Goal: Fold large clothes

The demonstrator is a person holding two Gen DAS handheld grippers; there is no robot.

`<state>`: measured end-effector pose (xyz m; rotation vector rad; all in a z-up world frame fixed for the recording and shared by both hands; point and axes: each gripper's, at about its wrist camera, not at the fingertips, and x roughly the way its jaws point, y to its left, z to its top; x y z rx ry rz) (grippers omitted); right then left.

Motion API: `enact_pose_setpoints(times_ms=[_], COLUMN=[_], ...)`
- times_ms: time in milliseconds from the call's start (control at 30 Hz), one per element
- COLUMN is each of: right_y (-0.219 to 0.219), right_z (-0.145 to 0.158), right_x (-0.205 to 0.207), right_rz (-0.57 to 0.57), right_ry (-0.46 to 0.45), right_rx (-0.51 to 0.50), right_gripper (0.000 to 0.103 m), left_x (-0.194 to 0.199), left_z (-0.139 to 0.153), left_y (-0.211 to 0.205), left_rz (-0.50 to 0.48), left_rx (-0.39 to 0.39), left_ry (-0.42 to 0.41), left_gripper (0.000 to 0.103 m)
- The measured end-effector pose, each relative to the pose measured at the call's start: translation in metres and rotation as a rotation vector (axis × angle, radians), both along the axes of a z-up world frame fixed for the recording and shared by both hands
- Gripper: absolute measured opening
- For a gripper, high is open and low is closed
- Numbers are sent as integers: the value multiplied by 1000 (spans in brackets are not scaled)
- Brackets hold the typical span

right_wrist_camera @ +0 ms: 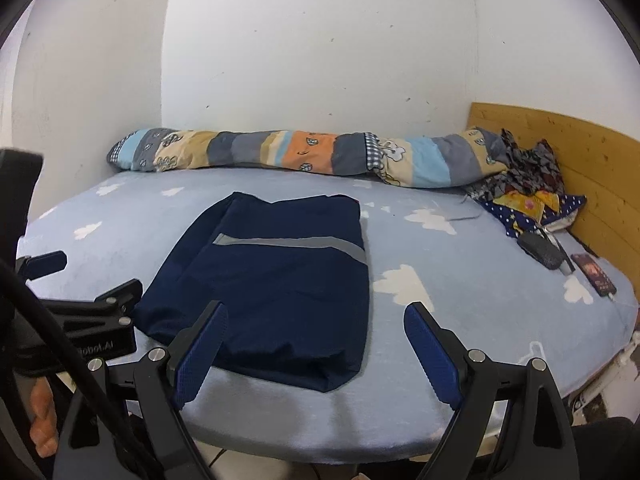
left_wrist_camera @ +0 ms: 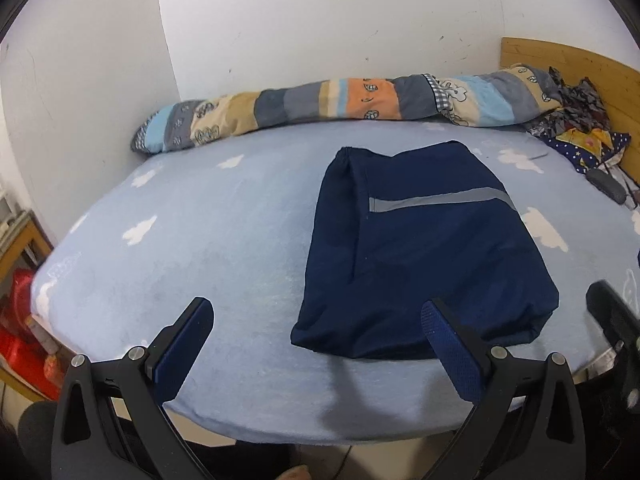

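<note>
A dark navy garment with a grey reflective stripe lies folded into a neat rectangle on the light blue bed sheet; it also shows in the right wrist view. My left gripper is open and empty, held above the bed's front edge, its right finger over the garment's near edge. My right gripper is open and empty, its left finger over the garment's near edge. The left gripper shows at the left of the right wrist view.
A rolled patchwork quilt lies along the white wall. Crumpled clothes, a dark pouch and a phone sit by the wooden headboard. Red items stand beside the bed at left.
</note>
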<state>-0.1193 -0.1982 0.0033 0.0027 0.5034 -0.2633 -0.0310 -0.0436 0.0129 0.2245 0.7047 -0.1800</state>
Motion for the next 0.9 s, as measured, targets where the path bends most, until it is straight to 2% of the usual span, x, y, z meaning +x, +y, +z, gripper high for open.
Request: enact_pose_setpoints(times_ms=[300,533,900], right_y=[15,17,14], right_z=[-2,-1,1], right_x=[7,5,5], right_rz=[44,45,39], right_ry=[-2,-17,-21], right_rx=[-24,-30,-24], right_gripper=[93,93,93], left_x=[2,4,-1], left_z=[-3,-4,-2], left_y=[2,4,1], left_rz=[-34,-16,-15], left_rx=[-23,-20,9], left_ry=[40,46,17], left_gripper=[103,103,103])
